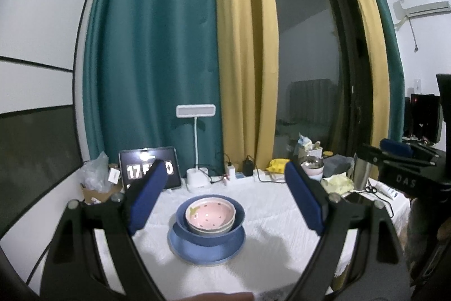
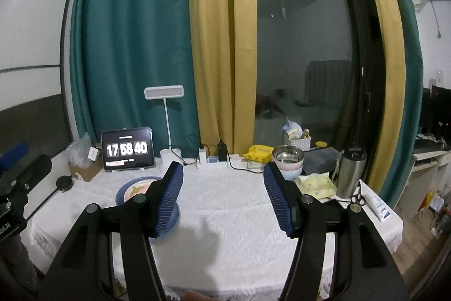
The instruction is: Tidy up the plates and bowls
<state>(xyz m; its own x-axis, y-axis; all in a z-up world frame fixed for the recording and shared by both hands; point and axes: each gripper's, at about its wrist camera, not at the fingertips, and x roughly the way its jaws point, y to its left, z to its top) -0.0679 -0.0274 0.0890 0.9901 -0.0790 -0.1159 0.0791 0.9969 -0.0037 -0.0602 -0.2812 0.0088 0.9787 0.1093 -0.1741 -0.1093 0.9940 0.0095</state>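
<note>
A blue plate (image 1: 205, 250) lies on the white tablecloth (image 1: 265, 216) and carries a blue bowl (image 1: 225, 236). Nested in that bowl is a pink strawberry-pattern bowl (image 1: 210, 213) over a paler one. My left gripper (image 1: 224, 182) hangs open above and in front of the stack, touching nothing. In the right wrist view the same stack (image 2: 128, 189) shows at the left, half hidden behind the left finger. My right gripper (image 2: 222, 189) is open over bare cloth, nothing between its fingers. The right gripper's body (image 1: 394, 160) appears at the right edge of the left wrist view.
Along the back edge stand a tablet clock (image 2: 128, 153), a white desk lamp (image 2: 165, 114), chargers with cables (image 2: 222, 153), a yellow packet (image 2: 260, 154), a steel bowl on pastel bowls (image 2: 289, 160), a steel tumbler (image 2: 352, 174), scissors (image 2: 358, 198) and a tube (image 2: 376, 202). Curtains hang behind.
</note>
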